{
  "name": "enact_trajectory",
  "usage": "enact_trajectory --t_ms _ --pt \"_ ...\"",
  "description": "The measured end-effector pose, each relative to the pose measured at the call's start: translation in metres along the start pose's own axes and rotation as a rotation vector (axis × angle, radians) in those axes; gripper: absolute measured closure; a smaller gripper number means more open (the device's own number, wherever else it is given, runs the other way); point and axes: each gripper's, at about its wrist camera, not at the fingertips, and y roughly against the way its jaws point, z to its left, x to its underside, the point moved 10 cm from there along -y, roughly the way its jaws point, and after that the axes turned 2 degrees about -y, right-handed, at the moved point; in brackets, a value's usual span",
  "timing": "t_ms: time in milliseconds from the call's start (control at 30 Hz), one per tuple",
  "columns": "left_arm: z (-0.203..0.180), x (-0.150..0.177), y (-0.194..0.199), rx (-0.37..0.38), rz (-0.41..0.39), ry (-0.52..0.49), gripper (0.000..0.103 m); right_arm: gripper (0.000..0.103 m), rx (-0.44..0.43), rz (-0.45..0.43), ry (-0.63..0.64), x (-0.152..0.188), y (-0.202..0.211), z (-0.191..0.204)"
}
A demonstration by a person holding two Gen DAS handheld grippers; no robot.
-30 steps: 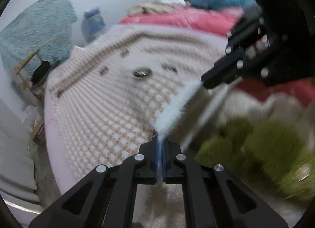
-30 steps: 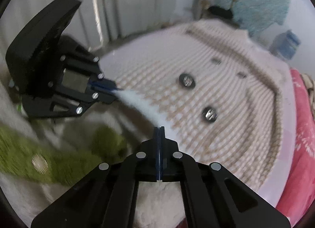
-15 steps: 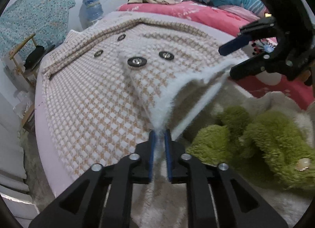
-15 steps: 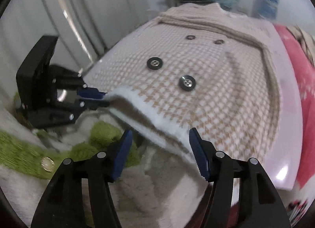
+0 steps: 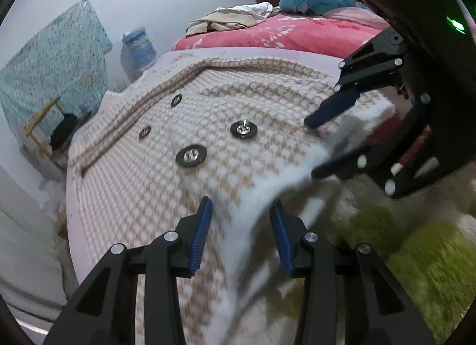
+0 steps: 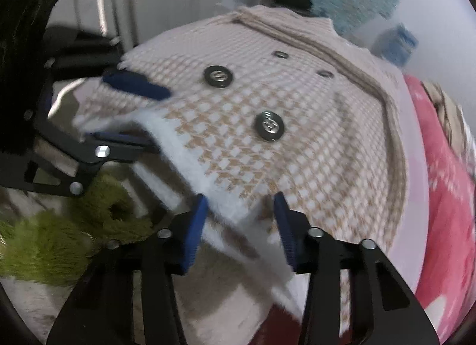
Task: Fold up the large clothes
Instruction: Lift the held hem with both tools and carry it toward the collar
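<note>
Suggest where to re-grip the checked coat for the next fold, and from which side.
Probably the fluffy white hem of the checked coat, taken from the near side. It stands raised off the bed between both open claws, left claw and right claw, while the buttoned front lies flat.

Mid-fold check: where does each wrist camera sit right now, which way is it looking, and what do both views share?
Left wrist: sits behind the left claw, looking down across the checked coat; right claw at upper right; jaws apart, just opening, hem between them.
Right wrist: sits behind the right claw, looking down at the same coat; left claw at left; jaws apart, just narrowed, hem between them.
Shared: coat, its dark buttons, green plush, pink bedding.
</note>
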Motion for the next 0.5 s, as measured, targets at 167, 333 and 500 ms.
enact_trajectory --t_ms 167,333,500 --pt "-0.001 -0.012 0.001 0.011 -0.029 -0.018 0.099 0.096 0.045 -0.078 0.074 -0.016 0.016 -0.003" --pt "0.003 -0.028 0.022 0.119 -0.082 0.038 0.101 0.099 0.009 -0.065 0.259 -0.025 0.048 -0.006" --pt "-0.020 -0.010 -0.003 0.158 0.006 -0.028 0.100 0.099 -0.045 0.062 0.343 0.001 0.031 0.004"
